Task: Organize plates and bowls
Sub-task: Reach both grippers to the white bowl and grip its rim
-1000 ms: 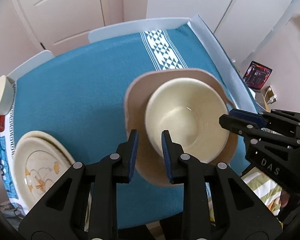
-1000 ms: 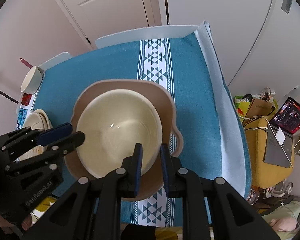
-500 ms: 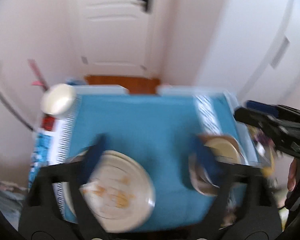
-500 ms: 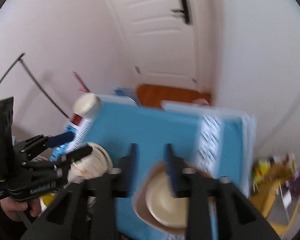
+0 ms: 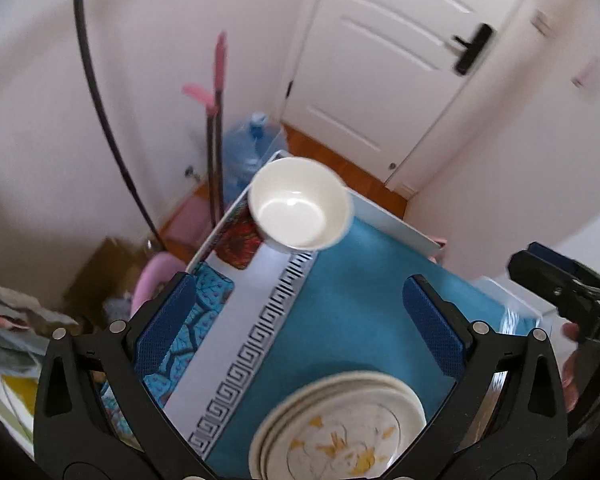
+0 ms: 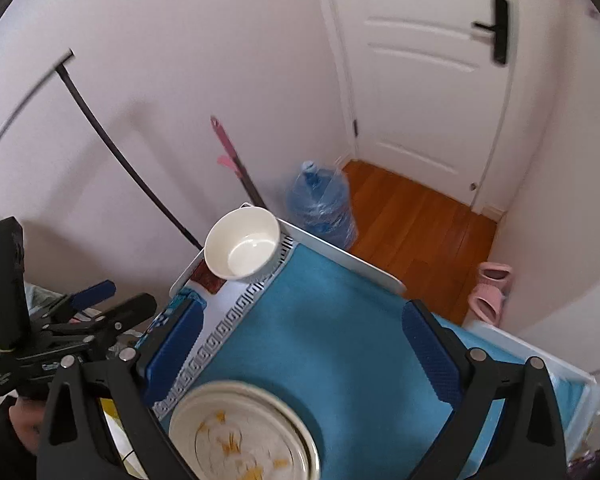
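Swinging both grippers, jaws spread wide and holding nothing, over to the far-left end of the tabletop.

A second ago the left gripper (image 5: 304,320) and right gripper (image 6: 300,340) were nearly closed above the cream bowl nested in a tan dish; that pair has dropped out of view, apparently settled, and both now face the stack of flowered plates (image 5: 340,428) lying just below the fingers on the teal cloth. Further out, a small white bowl (image 5: 300,204) sits alone at the far corner of the tabletop (image 5: 340,312), well apart from the plates, by the patterned border. With one nested set likely done, the loose bowl and the plate stack look like the remaining pieces to gather; which comes first cannot be told.
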`<state>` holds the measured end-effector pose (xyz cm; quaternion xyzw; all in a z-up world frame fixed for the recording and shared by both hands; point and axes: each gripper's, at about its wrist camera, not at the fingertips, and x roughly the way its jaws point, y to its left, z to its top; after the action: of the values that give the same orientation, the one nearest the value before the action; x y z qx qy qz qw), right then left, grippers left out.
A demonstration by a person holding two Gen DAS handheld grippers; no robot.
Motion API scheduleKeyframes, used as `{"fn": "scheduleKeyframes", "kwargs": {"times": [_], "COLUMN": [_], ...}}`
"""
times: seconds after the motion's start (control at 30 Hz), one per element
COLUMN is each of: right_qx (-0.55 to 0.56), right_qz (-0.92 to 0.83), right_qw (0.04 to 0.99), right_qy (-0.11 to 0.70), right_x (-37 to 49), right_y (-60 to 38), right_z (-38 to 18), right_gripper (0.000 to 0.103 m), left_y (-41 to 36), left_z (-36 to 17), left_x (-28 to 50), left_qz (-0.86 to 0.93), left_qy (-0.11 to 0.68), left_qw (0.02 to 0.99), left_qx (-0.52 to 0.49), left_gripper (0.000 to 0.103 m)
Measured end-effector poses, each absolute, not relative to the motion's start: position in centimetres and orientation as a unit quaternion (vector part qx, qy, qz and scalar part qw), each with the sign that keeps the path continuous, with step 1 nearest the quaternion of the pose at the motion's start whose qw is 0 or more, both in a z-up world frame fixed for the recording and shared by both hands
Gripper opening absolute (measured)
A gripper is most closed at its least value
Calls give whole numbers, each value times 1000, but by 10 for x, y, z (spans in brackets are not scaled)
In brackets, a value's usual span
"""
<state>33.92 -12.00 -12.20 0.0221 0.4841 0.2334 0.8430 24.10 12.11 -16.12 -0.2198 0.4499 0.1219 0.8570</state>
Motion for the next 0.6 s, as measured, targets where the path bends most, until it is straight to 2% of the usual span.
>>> {"fn": "scheduleKeyframes", "kwargs": {"times": [0.1,0.23,0.27,0.47,0.53,0.6], "right_qx": [35,41,42,50,54,58], "right_qz": [246,248,247,246,247,251], "right_qw": [819,790,784,757,751,748], "right_qy": [517,559,568,604,610,612], "right_x": [378,415,421,442,447,450], "right_y": [-90,-58,-53,-35,-31,-27], "right_z": [-152,-200,-212,-249,-255,-259], "right_gripper": [99,99,94,61,56,51], "left_y": [144,162,163,174,177,177], "left_z": [-188,-221,-228,-261,-265,-268], "left_x": [262,291,296,319,324,328], "left_qz": [126,114,111,99,97,96], "left_qy": [472,499,504,522,522,524], "left_qw": [841,822,818,802,800,799], "left_qx": [-232,-250,-254,-273,-278,-279], "left_gripper": [99,77,71,49,47,36]}}
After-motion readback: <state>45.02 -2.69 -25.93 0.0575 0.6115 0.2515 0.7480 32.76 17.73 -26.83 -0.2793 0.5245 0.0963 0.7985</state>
